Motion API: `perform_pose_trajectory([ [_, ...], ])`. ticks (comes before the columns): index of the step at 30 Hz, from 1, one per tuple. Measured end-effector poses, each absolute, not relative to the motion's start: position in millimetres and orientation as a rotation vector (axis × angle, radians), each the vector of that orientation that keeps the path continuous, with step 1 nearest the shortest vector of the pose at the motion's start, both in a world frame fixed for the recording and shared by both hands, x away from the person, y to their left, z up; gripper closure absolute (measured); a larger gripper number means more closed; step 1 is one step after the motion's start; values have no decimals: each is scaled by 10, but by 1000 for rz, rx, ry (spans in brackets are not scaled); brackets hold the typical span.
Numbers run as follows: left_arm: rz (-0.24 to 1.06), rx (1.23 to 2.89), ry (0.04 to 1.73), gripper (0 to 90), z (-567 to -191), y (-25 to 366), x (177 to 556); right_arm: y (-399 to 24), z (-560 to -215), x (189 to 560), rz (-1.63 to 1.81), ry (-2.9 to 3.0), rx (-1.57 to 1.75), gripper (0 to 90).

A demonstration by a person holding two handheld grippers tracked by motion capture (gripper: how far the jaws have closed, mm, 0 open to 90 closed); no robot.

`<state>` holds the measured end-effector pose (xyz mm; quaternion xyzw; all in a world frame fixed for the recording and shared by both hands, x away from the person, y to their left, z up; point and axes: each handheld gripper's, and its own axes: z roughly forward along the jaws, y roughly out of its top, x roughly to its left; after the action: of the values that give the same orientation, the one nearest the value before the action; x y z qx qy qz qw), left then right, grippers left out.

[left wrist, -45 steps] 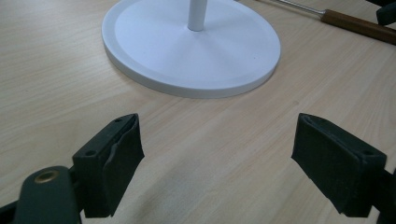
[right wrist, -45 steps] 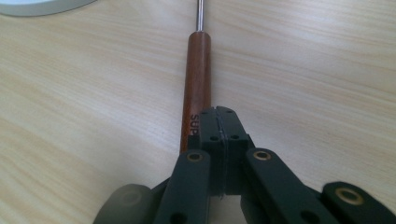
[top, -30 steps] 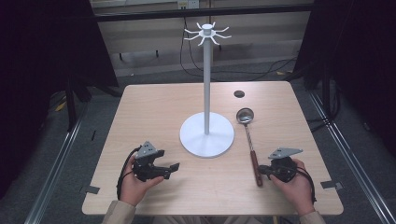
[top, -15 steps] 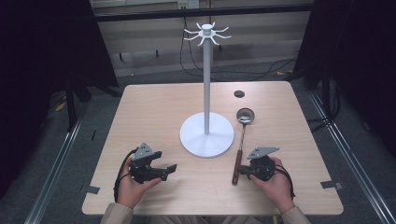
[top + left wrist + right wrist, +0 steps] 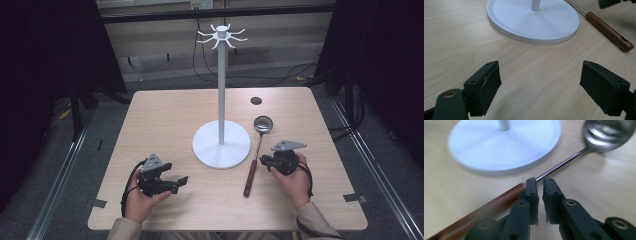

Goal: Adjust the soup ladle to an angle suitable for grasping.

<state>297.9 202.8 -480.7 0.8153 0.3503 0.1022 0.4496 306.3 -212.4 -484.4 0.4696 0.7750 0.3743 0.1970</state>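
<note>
Pale wood-grain table [image 5: 165,115]: right hand-held gripper [image 5: 540,185], black jaws nearly closed, over the wood-handled steel ladle [image 5: 564,163]

High overhead, two close views, perhaps sharing stand base [image 5: 221,145]

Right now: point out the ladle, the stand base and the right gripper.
ladle [image 5: 263,124], high view, on the steel bowl.
stand base [image 5: 210,147], high view, on the bare white disc left of the pole.
right gripper [image 5: 540,191], right gripper view, midway between its fingertips.

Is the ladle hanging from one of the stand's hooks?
No, the ladle lies flat on the table beside the white stand.
</note>
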Motion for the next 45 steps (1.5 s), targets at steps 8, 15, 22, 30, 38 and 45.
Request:
perform_pose_trajectory([
  [8,257,2008,876,165,-4826,2037,2997,-2124,-4873,3614,1021,2130,1263,894],
  [15,257,1994,880,170,-4826,2040,3005,-2111,-4964,3984,1014,2163,1249,887],
  [22,251,1996,893,172,-4846,2066,3011,-2054,-5087,4051,965,2220,1289,894],
  [30,253,2010,877,172,-4840,2045,2996,-2229,-5058,3912,922,2184,1385,900],
  [38,258,2008,871,175,-4822,2037,2981,-2479,-5085,3552,987,2132,1437,900],
  [45,263,2019,863,175,-4813,2015,2970,-2629,-5099,3281,1025,2103,1465,900],
])
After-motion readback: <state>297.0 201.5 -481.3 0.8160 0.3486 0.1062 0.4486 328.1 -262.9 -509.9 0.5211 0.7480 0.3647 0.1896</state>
